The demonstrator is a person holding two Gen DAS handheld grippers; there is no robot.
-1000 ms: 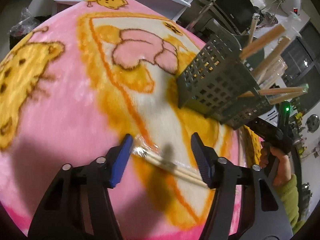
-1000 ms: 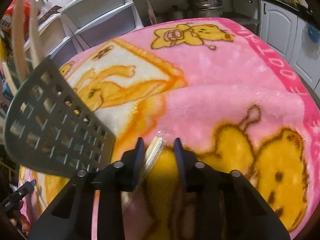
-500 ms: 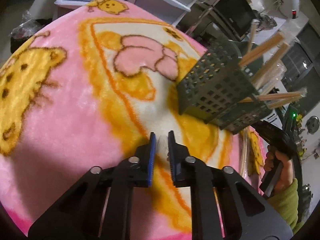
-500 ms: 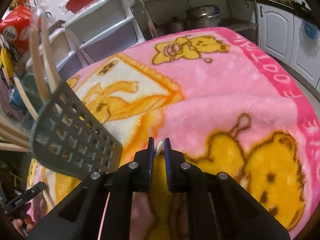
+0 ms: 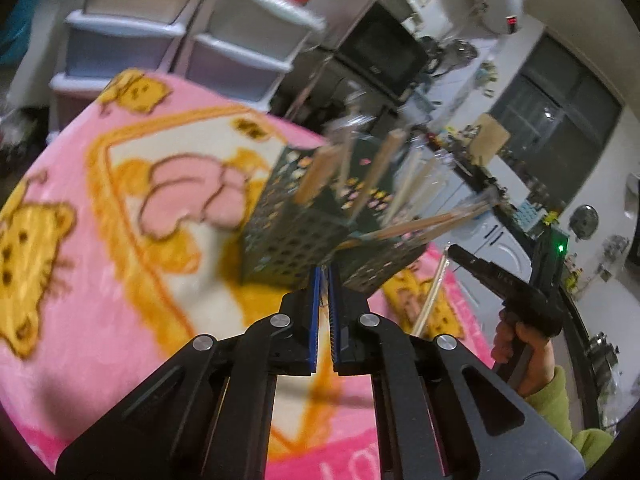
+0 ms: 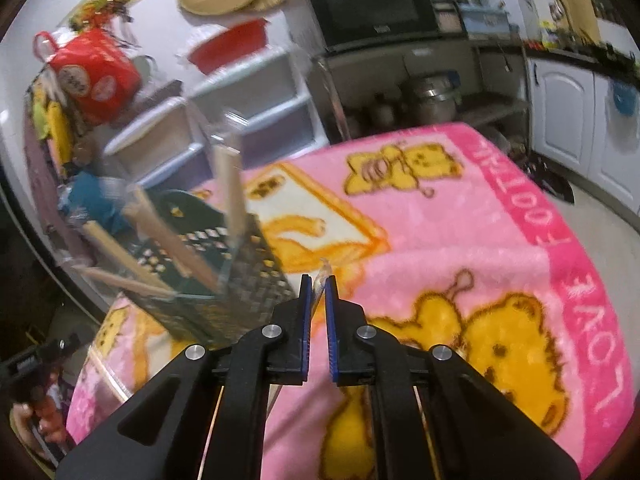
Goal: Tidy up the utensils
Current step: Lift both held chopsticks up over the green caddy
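Under your fingers lies a pink cartoon blanket point(image 6: 460, 232) in a cluttered kitchen; both grippers, left gripper point(image 5: 323, 276) and right gripper point(image 6: 318, 286), pinch wrapped chopsticks point(image 6: 321, 280), the right pair just having closed further.

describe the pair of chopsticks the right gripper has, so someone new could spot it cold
Start at the pink cartoon-bear blanket, then the dark perforated utensil basket standing on it with wrapped chopsticks poking out. Right of the basket, the right gripper is shut on a clear-plastic-wrapped chopstick pair, its tip sticking up past the blue pads. Unlike its neighbours, it is not in the basket.
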